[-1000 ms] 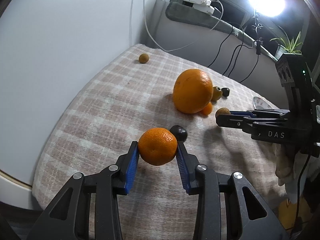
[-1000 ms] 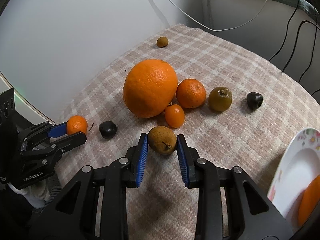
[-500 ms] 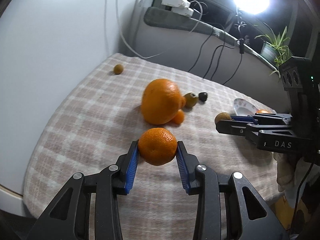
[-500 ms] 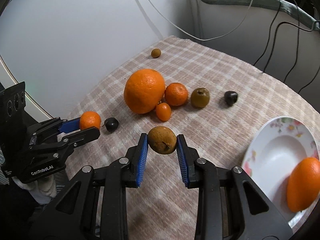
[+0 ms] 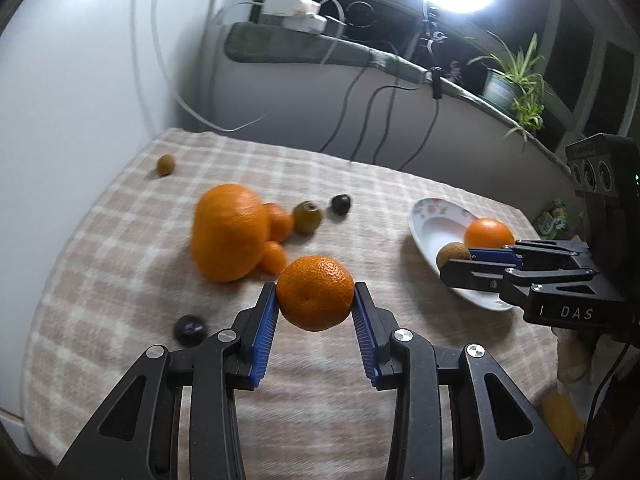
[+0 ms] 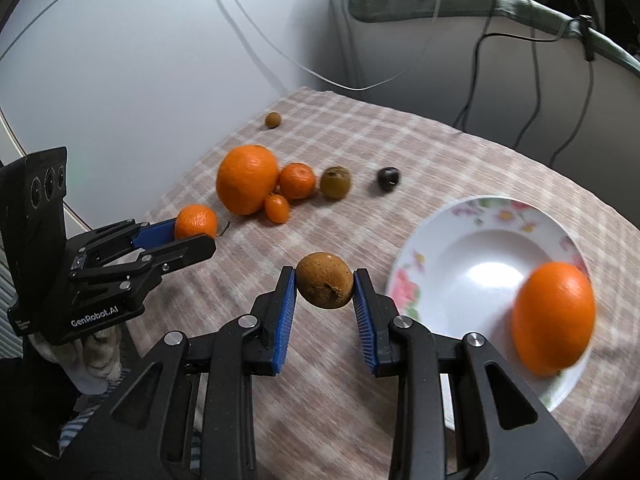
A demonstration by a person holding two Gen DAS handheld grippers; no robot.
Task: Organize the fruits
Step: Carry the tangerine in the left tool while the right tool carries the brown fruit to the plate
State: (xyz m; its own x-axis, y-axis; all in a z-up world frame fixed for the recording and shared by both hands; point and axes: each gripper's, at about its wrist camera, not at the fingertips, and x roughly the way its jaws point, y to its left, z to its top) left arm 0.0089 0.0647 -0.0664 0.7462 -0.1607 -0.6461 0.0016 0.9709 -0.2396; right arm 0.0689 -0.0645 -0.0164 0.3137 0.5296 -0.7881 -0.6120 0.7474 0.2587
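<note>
My left gripper [image 5: 315, 300] is shut on a small mandarin [image 5: 315, 293] and holds it above the checked cloth [image 5: 128, 264]. My right gripper [image 6: 325, 292] is shut on a brown round fruit [image 6: 325, 285], held above the cloth just left of the white floral plate [image 6: 480, 248]. An orange [image 6: 554, 318] lies in the plate. In the left wrist view the right gripper [image 5: 460, 259] with its brown fruit [image 5: 453, 255] hovers at the plate's [image 5: 434, 226] near rim. In the right wrist view the left gripper [image 6: 192, 232] holds the mandarin [image 6: 195, 222] at the left.
On the cloth lie a large orange [image 6: 247, 185], a mandarin [image 6: 297, 180], a tiny orange fruit [image 6: 277, 208], a green-brown fruit [image 6: 335, 182], a dark fruit [image 6: 388, 178] and a small brown one [image 6: 273, 120] far back. Another dark fruit [image 5: 190, 330] lies near my left gripper. Cables hang behind.
Both grippers have risen and moved right with their fruits. The right gripper now sits beside the plate. The dark fruit next to the mandarin stayed on the cloth.
</note>
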